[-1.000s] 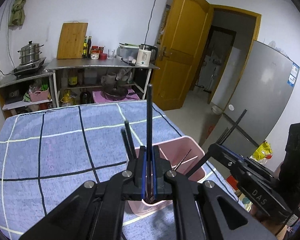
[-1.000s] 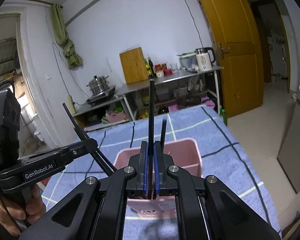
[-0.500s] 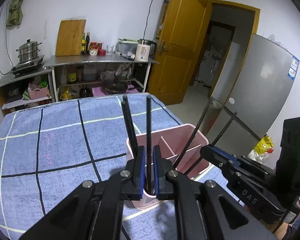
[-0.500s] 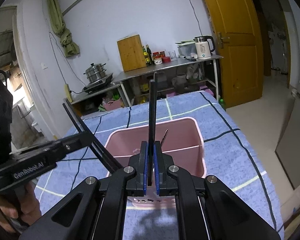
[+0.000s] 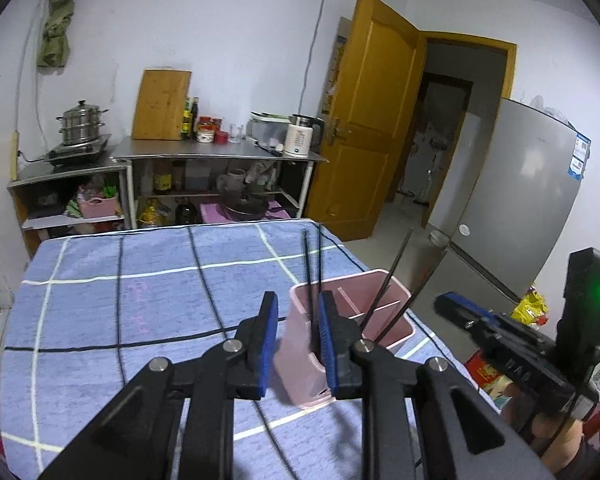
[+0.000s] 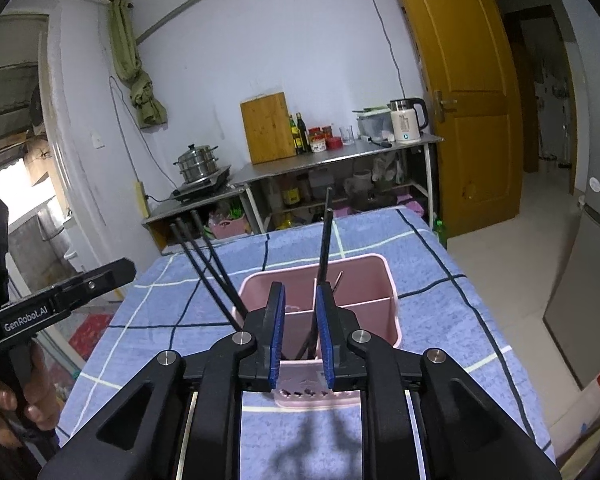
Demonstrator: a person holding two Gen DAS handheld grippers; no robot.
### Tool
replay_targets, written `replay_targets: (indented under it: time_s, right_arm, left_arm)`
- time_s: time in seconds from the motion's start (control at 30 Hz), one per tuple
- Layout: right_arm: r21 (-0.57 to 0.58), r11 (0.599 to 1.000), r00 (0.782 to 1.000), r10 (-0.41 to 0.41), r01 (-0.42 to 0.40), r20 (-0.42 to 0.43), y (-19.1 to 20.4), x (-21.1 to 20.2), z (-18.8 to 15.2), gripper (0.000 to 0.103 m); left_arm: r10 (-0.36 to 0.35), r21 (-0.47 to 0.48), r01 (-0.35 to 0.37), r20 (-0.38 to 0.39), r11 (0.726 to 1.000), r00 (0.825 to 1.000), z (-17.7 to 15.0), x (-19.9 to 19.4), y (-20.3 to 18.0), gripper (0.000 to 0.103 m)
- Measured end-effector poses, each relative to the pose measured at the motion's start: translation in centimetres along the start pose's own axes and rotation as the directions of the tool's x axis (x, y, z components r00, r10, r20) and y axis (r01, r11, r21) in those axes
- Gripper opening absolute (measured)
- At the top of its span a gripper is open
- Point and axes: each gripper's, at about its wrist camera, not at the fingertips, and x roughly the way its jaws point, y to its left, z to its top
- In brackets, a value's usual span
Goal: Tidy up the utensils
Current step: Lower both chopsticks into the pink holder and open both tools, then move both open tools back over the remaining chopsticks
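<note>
On the blue checked tablecloth (image 6: 440,264) stands my pink divided utensil holder (image 6: 374,280), black chopsticks (image 6: 324,248) upright inside, with my left gripper (image 5: 296,340) and right gripper (image 6: 300,334) both spread apart, gripping nothing.

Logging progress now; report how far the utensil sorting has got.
Done: black chopsticks stand in the pink bin on the blue cloth. In hand: nothing; left gripper and right gripper are both open. Left: no loose utensils visible, apparently only withdrawing.
</note>
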Motion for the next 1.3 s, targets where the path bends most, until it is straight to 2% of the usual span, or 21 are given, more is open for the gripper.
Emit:
replay_targets:
  time_s: [0.37, 0.7, 1.03, 1.3]
  right_arm:
    - [-0.034, 0.998, 0.999, 0.045, -0.045, -0.008, 2.6, -2.0, -1.8, 0.017]
    - [-0.060, 0.996, 0.997, 0.068, -0.071, -0.046, 4.5, -1.9, -3.9, 0.017]
    - [-0.076, 0.991, 0.986, 0.100, -0.111, -0.132, 6.3, 0.1, -7.0, 0.017]
    - [-0.085, 0.987, 0.972, 0.118, -0.138, -0.202, 7.2, 2.4, -8.8, 0.017]
  left_arm:
    - [0.080, -0.037, -0.079, 0.015, 0.996, 0.997, -3.5, -4.0, 3.2, 0.022]
    - [0.123, -0.079, -0.123, -0.002, 0.989, 0.992, -7.3, -5.8, 5.0, 0.022]
    - [0.142, -0.138, -0.154, -0.096, 0.978, 0.985, -11.6, -3.8, 7.7, 0.022]
    - [0.141, -0.167, -0.172, -0.186, 0.971, 0.972, -13.8, 0.1, 9.2, 0.022]
